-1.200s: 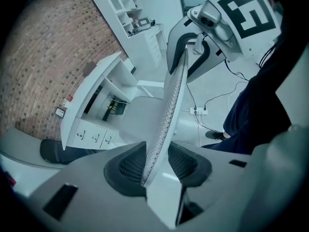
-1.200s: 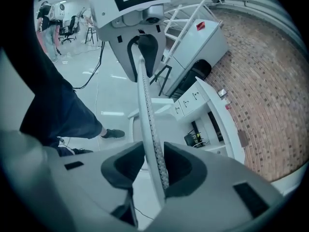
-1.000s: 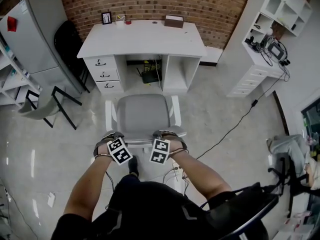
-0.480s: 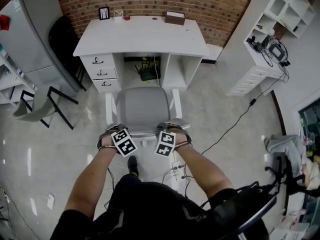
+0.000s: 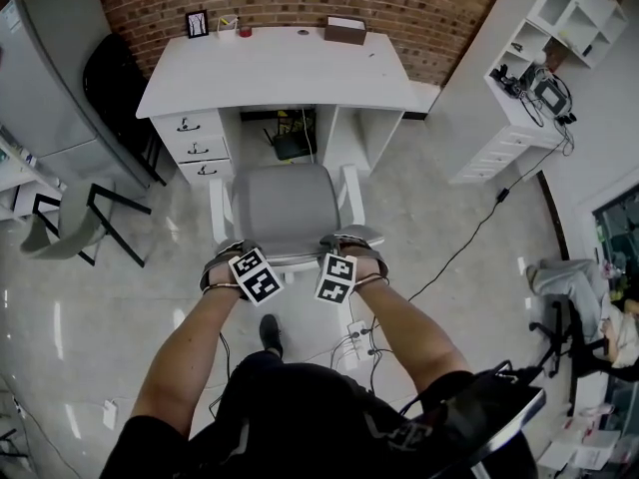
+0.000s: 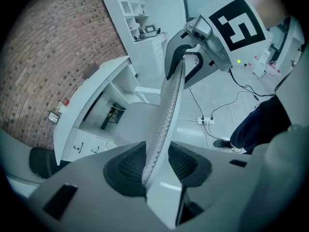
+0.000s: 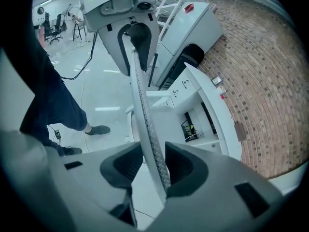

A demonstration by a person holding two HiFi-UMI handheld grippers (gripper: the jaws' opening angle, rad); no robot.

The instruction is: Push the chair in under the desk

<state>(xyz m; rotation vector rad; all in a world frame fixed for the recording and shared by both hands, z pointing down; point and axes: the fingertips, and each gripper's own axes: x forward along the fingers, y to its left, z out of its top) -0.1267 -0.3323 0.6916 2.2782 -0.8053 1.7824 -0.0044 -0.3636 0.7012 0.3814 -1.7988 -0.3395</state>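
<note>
The chair [image 5: 287,206] has a grey seat, white arms and a thin mesh backrest [image 6: 169,100]. It faces the white desk [image 5: 280,68], its seat front at the kneehole between the drawers and the right side panel. My left gripper [image 5: 228,257] grips the backrest's top edge at the left, my right gripper [image 5: 351,243] at the right. In the left gripper view the backrest rim runs between the pads of the left gripper [image 6: 157,161]. The right gripper [image 7: 153,166] likewise holds the backrest [image 7: 140,95] edge between its pads.
A brown box [image 5: 344,30] and a picture frame [image 5: 197,23] stand at the desk's back by the brick wall. A black chair [image 5: 110,78] and a folding stand [image 5: 85,218] are left; white shelving [image 5: 529,78] is right. A power strip with cables [image 5: 354,332] lies on the floor behind the chair.
The chair has rolled forward toward the desk, its seat front now at the kneehole. Both grippers have gone forward with the backrest, still on it.
</note>
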